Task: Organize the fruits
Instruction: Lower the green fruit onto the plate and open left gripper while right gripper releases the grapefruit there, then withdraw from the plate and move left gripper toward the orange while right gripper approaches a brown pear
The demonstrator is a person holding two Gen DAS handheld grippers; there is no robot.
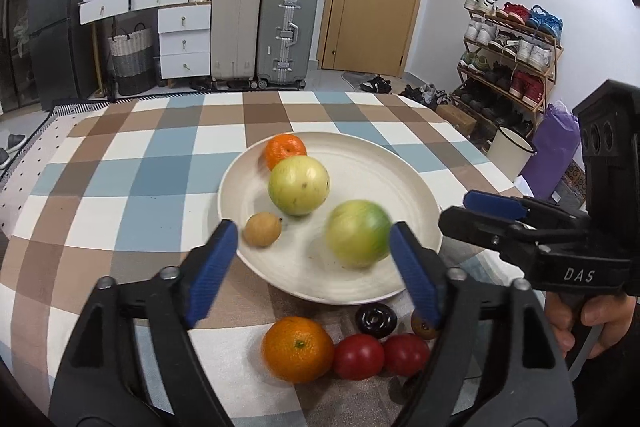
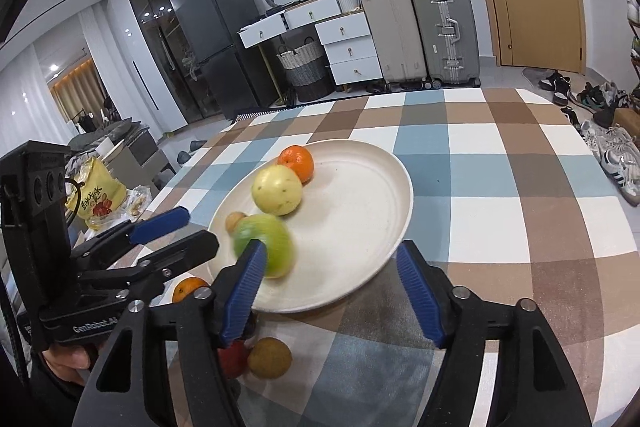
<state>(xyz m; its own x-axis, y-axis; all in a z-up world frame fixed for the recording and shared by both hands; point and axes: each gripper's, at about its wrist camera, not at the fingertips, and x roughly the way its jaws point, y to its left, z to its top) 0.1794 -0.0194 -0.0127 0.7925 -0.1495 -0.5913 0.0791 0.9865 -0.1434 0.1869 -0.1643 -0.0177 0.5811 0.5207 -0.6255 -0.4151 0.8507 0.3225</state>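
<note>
A cream plate (image 1: 360, 163) (image 2: 360, 195) on the checked tablecloth holds an orange (image 1: 285, 150) (image 2: 297, 161), a yellow-green apple (image 1: 299, 185) (image 2: 277, 189), a small brown fruit (image 1: 262, 229) (image 2: 235, 221) and a blurred green apple (image 1: 358, 233) (image 2: 264, 242). In front of the plate lie an orange (image 1: 297, 349) (image 2: 188, 287), two red fruits (image 1: 359, 355), a dark round fruit (image 1: 376, 319) and a brown fruit (image 2: 269, 357). My left gripper (image 1: 312, 271) is open and empty above the plate's near rim. My right gripper (image 2: 330, 287) is open and empty; it also shows in the left wrist view (image 1: 472, 211).
The table edge curves off to the far side and right. Beyond stand suitcases (image 1: 286, 31), white drawers (image 1: 184, 39), a fridge (image 1: 60, 7), a shoe rack (image 1: 512, 55), a white bin (image 1: 510, 151) and a yellow bag (image 2: 94, 195).
</note>
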